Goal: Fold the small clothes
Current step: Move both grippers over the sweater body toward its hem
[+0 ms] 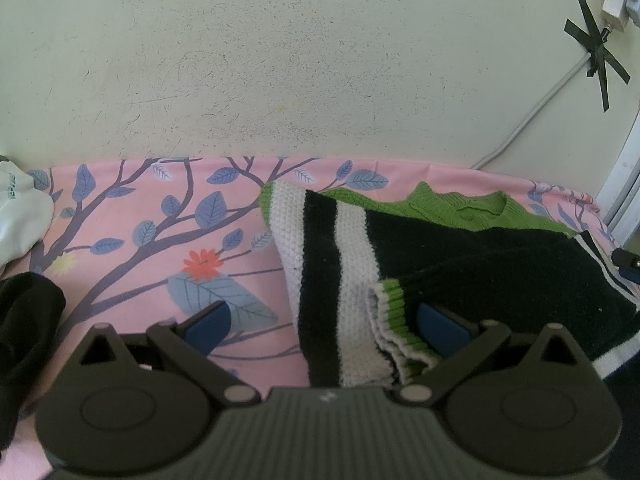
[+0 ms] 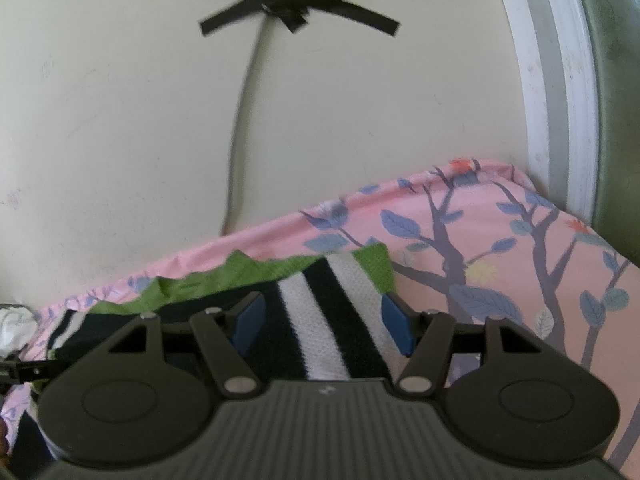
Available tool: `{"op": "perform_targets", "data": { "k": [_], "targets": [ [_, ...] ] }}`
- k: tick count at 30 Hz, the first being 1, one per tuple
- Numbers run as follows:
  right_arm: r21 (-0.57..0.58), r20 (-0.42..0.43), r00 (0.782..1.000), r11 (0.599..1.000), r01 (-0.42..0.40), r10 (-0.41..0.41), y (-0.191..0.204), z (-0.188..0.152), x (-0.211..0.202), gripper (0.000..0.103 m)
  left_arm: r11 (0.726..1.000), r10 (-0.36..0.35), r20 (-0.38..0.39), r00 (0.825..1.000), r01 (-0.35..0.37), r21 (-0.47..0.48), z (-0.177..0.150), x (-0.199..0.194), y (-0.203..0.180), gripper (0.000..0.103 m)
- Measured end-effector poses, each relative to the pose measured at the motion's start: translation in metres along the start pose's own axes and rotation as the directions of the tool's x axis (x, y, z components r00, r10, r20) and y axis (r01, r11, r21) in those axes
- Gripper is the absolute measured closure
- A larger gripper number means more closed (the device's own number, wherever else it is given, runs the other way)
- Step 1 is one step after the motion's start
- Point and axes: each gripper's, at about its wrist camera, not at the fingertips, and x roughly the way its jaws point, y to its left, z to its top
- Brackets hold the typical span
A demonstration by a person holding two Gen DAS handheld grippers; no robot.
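Black-white-green knit sweater [image 1: 472, 256] lay partly folded, the only one I counted; left hand-held gripper [image 1: 324, 324] and right hand-held gripper [image 2: 322, 320] both hung released.

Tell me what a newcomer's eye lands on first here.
First, the green, black and white striped knit sweater lying on the pink sheet printed with blue leaves and branches. Next, the black tape cross pinning a cable to the cream wall above the bed.
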Motion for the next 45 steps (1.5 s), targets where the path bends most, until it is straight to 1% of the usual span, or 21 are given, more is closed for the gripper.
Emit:
{"op": "perform_targets", "data": {
  "k": [3,5,8,9,10,11,12,13,16,19,21,23,25,29,31,33,36,38,40,42,45],
  "targets": [
    [0.068,-0.071,0.996,0.996,0.065,-0.061,-0.008,0.003,0.014,0.046,1.0,0.01,-0.001,1.0,-0.01,0.006,0.0,0.0,0.0,0.0],
    [0.115,-0.065,0.997,0.992,0.053,-0.046,-0.015,0.006,0.014,0.046,1.0,0.013,-0.001,1.0,-0.013,0.008,-0.001,0.001,0.0,0.0],
    [0.137,-0.069,0.997,0.99,0.031,-0.022,-0.018,0.008,0.012,0.046,1.0,0.007,0.003,1.0,-0.007,0.0,-0.001,0.0,0.002,0.0],
    [0.155,-0.069,0.997,0.987,0.03,-0.02,-0.018,0.009,0.006,0.043,1.0,0.007,0.008,1.0,-0.007,-0.008,-0.001,-0.002,0.003,0.0],
    [0.167,-0.066,0.998,0.986,0.021,-0.01,-0.017,0.007,-0.001,0.043,1.0,0.007,0.019,1.0,-0.007,-0.019,0.0,-0.003,0.004,0.0],
    [0.17,-0.061,0.998,0.985,-0.005,0.016,-0.014,0.005,-0.011,0.043,0.999,0.004,0.035,0.999,-0.003,-0.035,-0.001,-0.006,0.007,0.0],
    [0.159,-0.058,0.997,0.986,-0.04,0.049,-0.006,0.001,-0.024,0.043,0.999,0.0,0.046,0.999,0.002,-0.047,-0.001,-0.008,0.01,0.0],
    [0.142,-0.057,0.996,0.988,-0.055,0.064,0.002,-0.003,-0.036,0.043,0.998,-0.003,0.053,0.999,0.007,-0.059,-0.001,-0.01,0.013,0.0],
    [0.025,-0.045,0.996,0.997,-0.074,0.076,0.02,-0.021,-0.071,0.043,0.997,0.001,0.067,0.998,0.005,-0.078,-0.002,-0.015,0.016,0.0],
    [-0.074,-0.021,0.995,0.992,-0.098,0.097,0.035,-0.038,-0.103,0.043,0.997,0.019,0.064,0.998,-0.014,-0.08,-0.005,-0.02,0.014,0.0],
    [-0.114,-0.002,0.991,0.985,-0.131,0.132,0.041,-0.048,-0.123,0.043,0.997,0.008,0.049,0.999,-0.005,-0.078,-0.015,-0.03,0.012,0.0],
    [-0.171,0.023,0.99,0.976,-0.136,0.142,0.047,-0.056,-0.136,0.043,0.998,-0.009,0.043,0.999,0.012,-0.066,-0.03,-0.05,0.01,0.0],
    [-0.204,0.023,0.988,0.969,-0.142,0.15,0.051,-0.06,-0.142,0.043,0.999,-0.019,0.033,0.999,0.021,-0.044,-0.043,-0.071,0.005,0.0],
    [-0.201,-0.001,0.975,0.955,-0.22,0.224,0.064,-0.069,-0.152,0.043,0.999,-0.047,0.024,0.999,0.047,0.003,-0.087,-0.123,0.0,0.0],
    [-0.188,-0.025,0.962,0.944,-0.273,0.273,0.071,-0.073,-0.154,0.043,0.998,-0.069,0.01,0.998,0.069,0.01,-0.109,-0.139,0.0,0.0],
    [-0.186,-0.051,0.95,0.932,-0.311,0.307,0.078,-0.077,-0.152,0.043,0.996,-0.084,0.003,0.996,0.084,0.02,-0.131,-0.155,0.0,0.003],
    [-0.189,-0.082,0.948,0.929,-0.317,0.307,0.085,-0.085,-0.144,0.043,0.995,-0.098,0.018,0.995,0.097,0.039,-0.154,-0.171,-0.004,0.004],
    [-0.159,-0.103,0.946,0.934,-0.32,0.306,0.083,-0.088,-0.137,0.043,0.995,-0.092,0.036,0.995,0.09,0.046,-0.159,-0.176,-0.008,0.004],
    [-0.128,-0.135,0.949,0.945,-0.302,0.285,0.079,-0.093,-0.129,0.043,0.996,-0.081,0.044,0.996,0.078,0.05,-0.159,-0.175,-0.009,0.004],
    [-0.104,-0.131,0.949,0.948,-0.302,0.288,0.076,-0.092,-0.129,0.04,0.997,-0.069,0.032,0.997,0.068,0.048,-0.158,-0.172,-0.009,0.003],
    [-0.106,-0.137,0.951,0.95,-0.293,0.278,0.073,-0.092,-0.129,0.04,0.996,-0.066,0.029,0.997,0.064,0.065,-0.159,-0.171,-0.011,0.001]
  ]
}}
